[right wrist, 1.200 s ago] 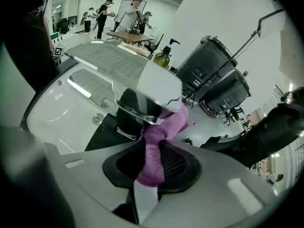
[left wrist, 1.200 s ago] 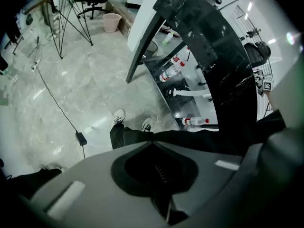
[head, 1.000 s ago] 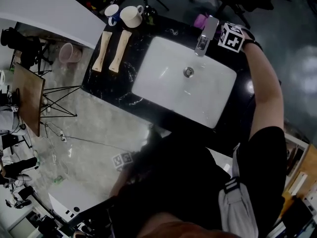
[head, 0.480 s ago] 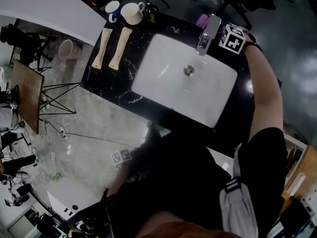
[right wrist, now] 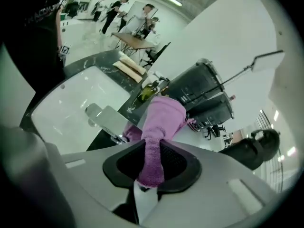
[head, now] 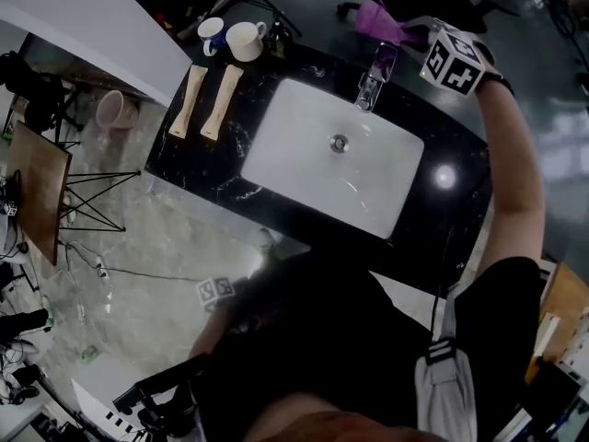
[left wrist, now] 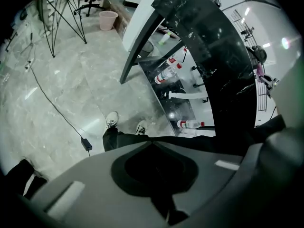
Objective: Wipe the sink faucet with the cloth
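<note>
A chrome faucet stands at the far rim of the white sink, which is set in a black marble counter. My right gripper, with its marker cube, hangs above and just behind the faucet, shut on a purple cloth. In the right gripper view the cloth sticks up from between the jaws of the right gripper, with the faucet below to the left. My left gripper is down beside the person's body, below counter height, shut and empty; only its marker cube shows in the head view.
Two mugs and a dark bottle stand at the counter's far left corner. Two pale wooden pieces lie left of the sink. A pink bin is on the floor. Plastic bottles lie under the counter.
My right gripper has risen with the purple cloth from the counter behind the faucet to well above it. The left gripper has shifted slightly.
</note>
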`<state>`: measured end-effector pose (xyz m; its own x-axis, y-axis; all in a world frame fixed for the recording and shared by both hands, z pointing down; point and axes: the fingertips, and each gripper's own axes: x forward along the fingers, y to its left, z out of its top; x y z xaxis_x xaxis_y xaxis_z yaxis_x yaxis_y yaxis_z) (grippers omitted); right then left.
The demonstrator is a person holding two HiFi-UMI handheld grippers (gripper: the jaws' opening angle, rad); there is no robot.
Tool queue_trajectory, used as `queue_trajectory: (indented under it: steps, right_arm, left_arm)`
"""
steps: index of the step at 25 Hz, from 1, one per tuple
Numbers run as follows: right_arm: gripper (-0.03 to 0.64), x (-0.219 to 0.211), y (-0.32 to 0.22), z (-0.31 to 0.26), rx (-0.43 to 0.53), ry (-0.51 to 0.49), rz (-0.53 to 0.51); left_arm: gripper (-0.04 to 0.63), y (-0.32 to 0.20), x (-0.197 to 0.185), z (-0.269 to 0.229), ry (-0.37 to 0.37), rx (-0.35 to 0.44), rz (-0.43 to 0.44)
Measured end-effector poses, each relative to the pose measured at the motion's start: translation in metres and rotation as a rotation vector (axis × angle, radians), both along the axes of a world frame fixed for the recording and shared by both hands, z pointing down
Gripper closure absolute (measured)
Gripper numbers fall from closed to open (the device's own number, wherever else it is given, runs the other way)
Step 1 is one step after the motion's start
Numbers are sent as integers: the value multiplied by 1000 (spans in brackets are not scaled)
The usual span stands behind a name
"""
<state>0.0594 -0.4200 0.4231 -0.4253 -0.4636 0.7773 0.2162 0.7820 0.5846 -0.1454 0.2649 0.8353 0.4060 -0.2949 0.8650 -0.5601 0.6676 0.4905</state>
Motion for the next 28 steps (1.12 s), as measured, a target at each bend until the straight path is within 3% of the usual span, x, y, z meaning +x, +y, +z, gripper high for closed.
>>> queue_trajectory:
  steps: [4, 7, 12, 16, 19, 23, 25, 28]
  right_arm:
    - [522, -17, 25, 1, -34, 359, -105]
    - [522, -35, 33, 13, -44, 670, -183]
    - [522, -60, 27, 52, -78, 1110, -197]
    - [522, -63, 24, 95, -91, 1397, -190]
    - [522, -47, 30, 134, -124, 1534, -226]
    - [523, -33, 23, 163, -144, 1579, -197]
    - [523, -33, 21, 170, -153, 1581, -177]
    - [523, -32, 19, 179, -151, 1589, -176]
  left_arm:
    - [603, -8, -10, 5, 9, 21, 56]
    - [603, -13, -5, 8, 40, 49, 39]
    - [603, 7, 2, 16, 57, 43, -107]
    - [603, 30, 4, 12, 99, 59, -303]
    - [603, 61, 8, 15, 104, 38, -430]
    - [603, 94, 9, 16, 108, -4, -539]
    - [603, 103, 10, 16, 108, -24, -533]
    - [603, 99, 7, 14, 99, -23, -452]
